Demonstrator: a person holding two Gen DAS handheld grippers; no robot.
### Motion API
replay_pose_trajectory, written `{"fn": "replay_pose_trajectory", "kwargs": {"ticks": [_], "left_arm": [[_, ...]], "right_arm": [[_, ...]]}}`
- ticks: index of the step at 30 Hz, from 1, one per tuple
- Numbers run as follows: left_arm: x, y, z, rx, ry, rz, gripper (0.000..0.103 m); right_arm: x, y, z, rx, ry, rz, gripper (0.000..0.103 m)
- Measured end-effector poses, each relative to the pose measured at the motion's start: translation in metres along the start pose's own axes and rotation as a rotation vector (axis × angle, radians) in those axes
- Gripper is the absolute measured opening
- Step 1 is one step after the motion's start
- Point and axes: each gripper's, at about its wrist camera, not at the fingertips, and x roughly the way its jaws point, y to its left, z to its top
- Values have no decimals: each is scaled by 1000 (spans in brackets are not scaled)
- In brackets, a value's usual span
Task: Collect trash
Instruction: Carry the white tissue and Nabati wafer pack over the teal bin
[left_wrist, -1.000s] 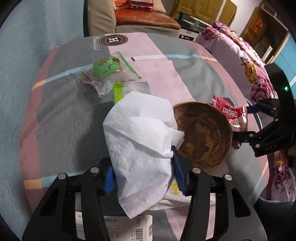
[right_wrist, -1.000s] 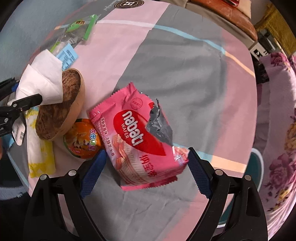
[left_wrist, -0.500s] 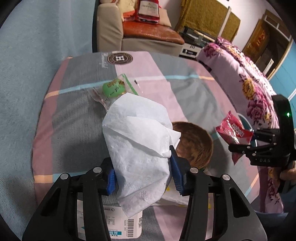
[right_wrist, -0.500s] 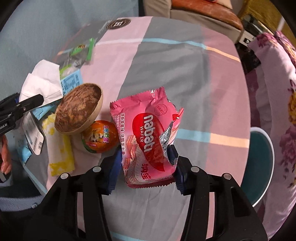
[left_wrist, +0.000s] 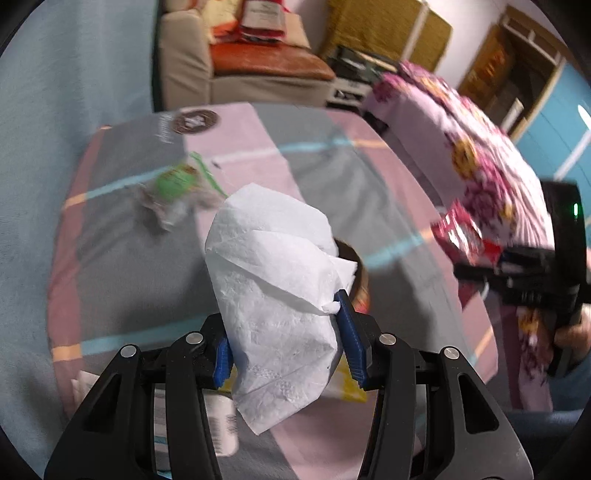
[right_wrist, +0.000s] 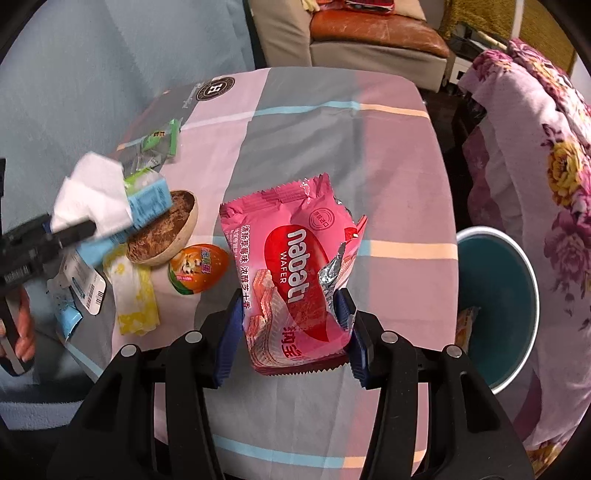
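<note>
My left gripper (left_wrist: 286, 341) is shut on a crumpled white tissue (left_wrist: 273, 280), lifted above the table (left_wrist: 129, 280); the same tissue (right_wrist: 92, 195) shows at the left of the right wrist view. A torn pink wafer wrapper (right_wrist: 291, 280) is pinched in my right gripper (right_wrist: 291, 332), held off the cloth. Left on the table are a brown coconut-shell bowl (right_wrist: 162, 232), an orange jelly cup (right_wrist: 199, 267), a yellow-and-white wrapper (right_wrist: 133, 295), a light blue packet (right_wrist: 147, 206) and a green-labelled clear bag (left_wrist: 173, 188).
A teal bin (right_wrist: 495, 295) stands on the floor right of the table, something pale inside it. A floral-covered bed (right_wrist: 535, 166) lies to the right. A beige sofa with a brown cushion (right_wrist: 369, 33) stands behind the table. White barcode labels (right_wrist: 88, 288) lie near the table's left edge.
The right gripper closed on the pink wafer wrapper and lifted it off the table toward the right. The left gripper rose with the tissue, so the table looks farther away.
</note>
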Motion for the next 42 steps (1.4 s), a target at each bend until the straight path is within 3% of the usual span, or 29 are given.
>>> {"fn": "replay_pose_trajectory", "kwargs": {"ticks": [5,10,11,13,14,17,26,36,42], "left_arm": [[7,-16,-7,3,22,-19,50],[-4,-23,-4,2,-16,-27,49],[-6,-25,-4,9,-22,-21,36],[-5,-32,-3,25,-15,-24,20],[-4,-35,-3,28,-11,-27,19],[2,-41,-3,26,-3,-12,18],[10,-87,13,96,-8,-68,18],[64,-184,44,234,42,-197,18],[97,-237,54,312,81,-231,18]], "right_arm": [[-7,-8,-10,39,-23,22,47],[-15,-14,-19,57,-48,20,47],[-16,-15,-20,60,-52,18,47],[-18,-17,-22,67,-60,17,47],[-20,-18,-23,72,-65,19,47],[-25,-23,-26,86,-78,21,47],[-47,-52,-33,149,-137,15,47],[-79,-125,-50,293,-213,-50,47],[-88,-172,-64,381,-232,-83,47]]}}
